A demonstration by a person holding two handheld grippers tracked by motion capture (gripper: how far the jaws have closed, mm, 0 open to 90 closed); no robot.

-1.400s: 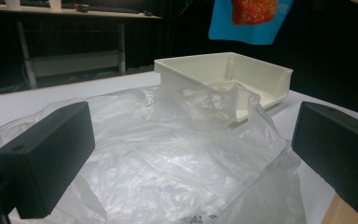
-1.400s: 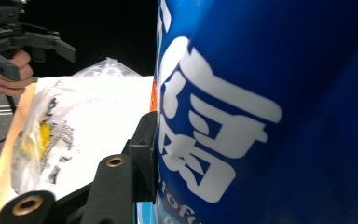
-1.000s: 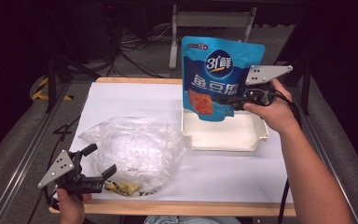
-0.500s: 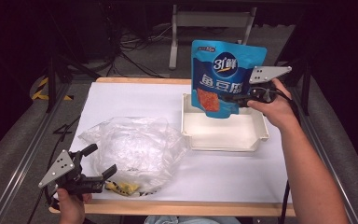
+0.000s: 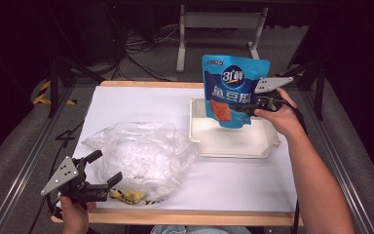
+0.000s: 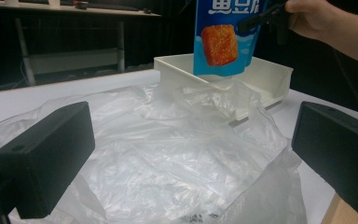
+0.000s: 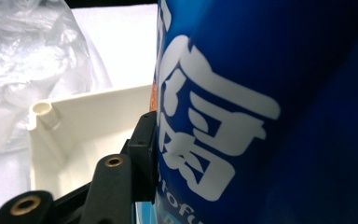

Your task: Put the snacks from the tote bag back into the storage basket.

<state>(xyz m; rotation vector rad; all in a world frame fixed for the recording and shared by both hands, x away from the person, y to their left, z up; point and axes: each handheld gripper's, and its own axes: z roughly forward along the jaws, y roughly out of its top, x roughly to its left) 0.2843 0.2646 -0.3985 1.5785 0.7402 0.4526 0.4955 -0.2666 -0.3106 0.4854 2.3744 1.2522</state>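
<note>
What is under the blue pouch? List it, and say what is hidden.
Below the blue pouch, held upright in the right claw, is the white tray, its visible floor bare. The tray's back part, behind the pouch, is hidden.

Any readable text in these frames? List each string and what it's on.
"31鲜": white logo near the top of the blue foil snack pouch, high view.
"鱼豆腐": large white characters on the same pouch.
"tofu": small white letters low on the pouch, partly cut off, right gripper view.
Dark print on the clear crumpled plastic bag: too blurred to read.
</note>
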